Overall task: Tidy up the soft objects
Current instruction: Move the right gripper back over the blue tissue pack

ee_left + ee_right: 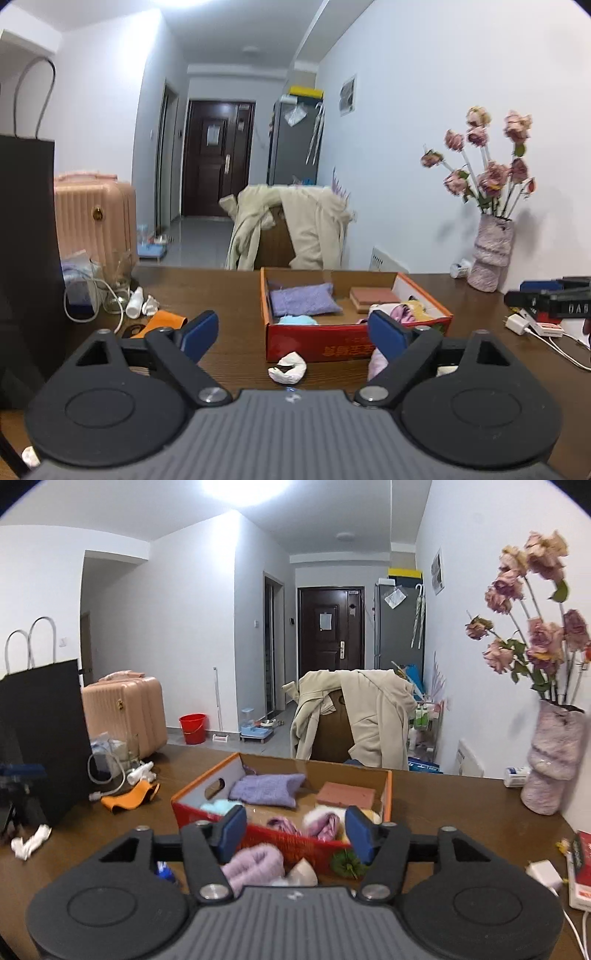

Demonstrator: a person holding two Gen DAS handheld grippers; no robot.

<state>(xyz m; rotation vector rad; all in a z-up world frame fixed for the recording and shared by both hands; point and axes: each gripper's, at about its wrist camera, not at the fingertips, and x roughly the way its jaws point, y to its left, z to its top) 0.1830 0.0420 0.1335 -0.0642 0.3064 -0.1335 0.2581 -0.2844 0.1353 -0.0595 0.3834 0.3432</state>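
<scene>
From the left wrist camera, the left gripper (293, 334) hung above the wooden table (229, 295) with its blue pads spread wide and nothing between them. The red cardboard box (325, 345) stood just beyond the fingertips, open at the top. Inside the box a purple knitted pouch (303, 301) lay toward the far left corner, a light blue soft item (297, 320) sat against the near wall, a brown block (373, 297) lay toward the far right, and a pink cloth bundle (397, 314) filled the near right corner. A white crumpled cloth (289, 368) lay on the table just in front of the box. An orange strap (162, 320) lay well to the left of the box, and a vase of dried roses (491, 254) stood far to the right of the box by the wall.

From the right wrist camera, the right gripper (295, 834) also had its pads spread apart, gripping nothing. The box (295, 843) sat just past the fingertips, holding the purple pouch (267, 789), the blue item (218, 806), the brown block (347, 794) and the pink bundle (321, 823). A lilac fluffy roll (255, 862) lay on the table touching the near wall of the box, between the pads in this view. A green item (347, 864) lay just right of it, also against the box.
</scene>
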